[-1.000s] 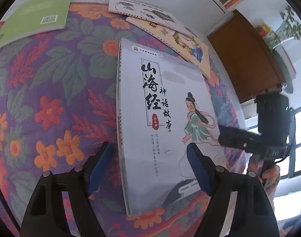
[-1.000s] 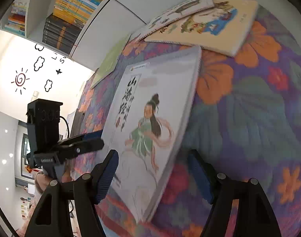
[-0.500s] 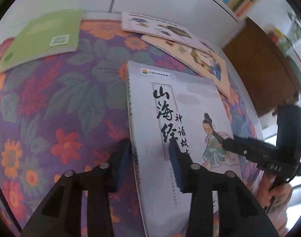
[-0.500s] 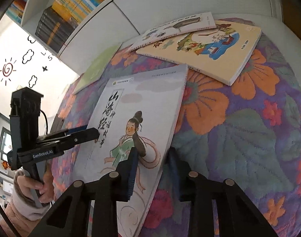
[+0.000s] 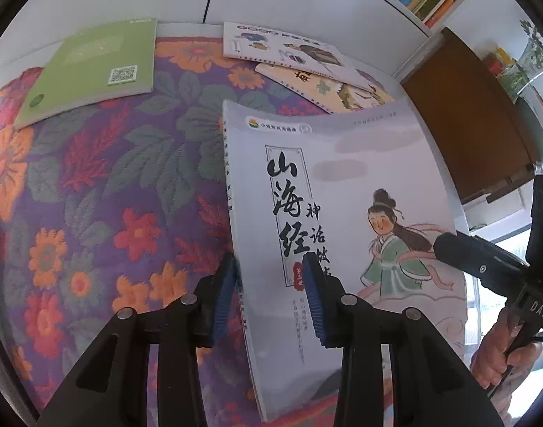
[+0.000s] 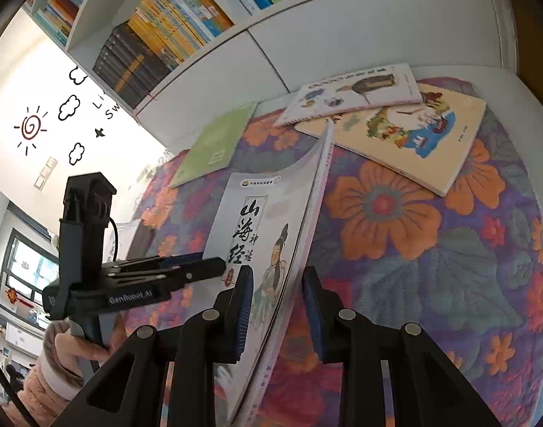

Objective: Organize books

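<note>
Nearest, the left gripper is clamped on the spine edge of the grey storybook, one blue pad under the cover and one on top of it; the right gripper pinches the opposite, open edge the same way, and I judge the two-sided hold is there because so thin and floppy a book would sag from one corner alone; the book is raised off the flowered cloth at its near end and tilted, its far edge bowing upward (the curl is plain in the right wrist view, barely hinted at in the left); the left view gives the cover face-on, title and painted figure readable, and shows the other gripper with a hand on its handle; the right view shows the book almost edge-on, page block and underside visible. Further off on the desk lie a green book flat, back cover up, and two picture books overlapping, the white one partly over the cream one; these remain ungathered. Beyond, only the right view shows the filled bookshelf, probably the destination.
</note>
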Available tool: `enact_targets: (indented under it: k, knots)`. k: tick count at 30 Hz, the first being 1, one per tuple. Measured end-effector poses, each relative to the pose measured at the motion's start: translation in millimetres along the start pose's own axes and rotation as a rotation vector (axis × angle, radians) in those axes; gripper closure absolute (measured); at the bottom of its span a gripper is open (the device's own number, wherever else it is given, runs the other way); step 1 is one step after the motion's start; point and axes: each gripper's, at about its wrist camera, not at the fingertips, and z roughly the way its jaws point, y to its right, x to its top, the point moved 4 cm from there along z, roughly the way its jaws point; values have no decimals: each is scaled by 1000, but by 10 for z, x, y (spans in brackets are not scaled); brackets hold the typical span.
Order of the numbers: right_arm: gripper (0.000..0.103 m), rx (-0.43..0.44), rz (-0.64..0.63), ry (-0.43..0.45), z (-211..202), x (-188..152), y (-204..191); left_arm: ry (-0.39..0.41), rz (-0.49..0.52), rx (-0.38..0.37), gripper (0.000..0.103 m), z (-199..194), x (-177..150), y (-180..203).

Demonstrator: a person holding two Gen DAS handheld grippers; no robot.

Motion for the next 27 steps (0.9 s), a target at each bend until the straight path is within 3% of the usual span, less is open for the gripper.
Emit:
enact_targets:
  k: [15, 19, 27]
  knots:
    - [74, 58, 81, -6, -175, 22, -631, 94, -6, -30, 69, -933, -148, -158]
    - [74, 68, 78, -1, -178, 42, -867, 128, 5, -6, 67, -1199, -211, -251]
    - [74, 56, 64, 31, -273, 51, -1202, 162, 5, -18, 67, -1427, -244, -308]
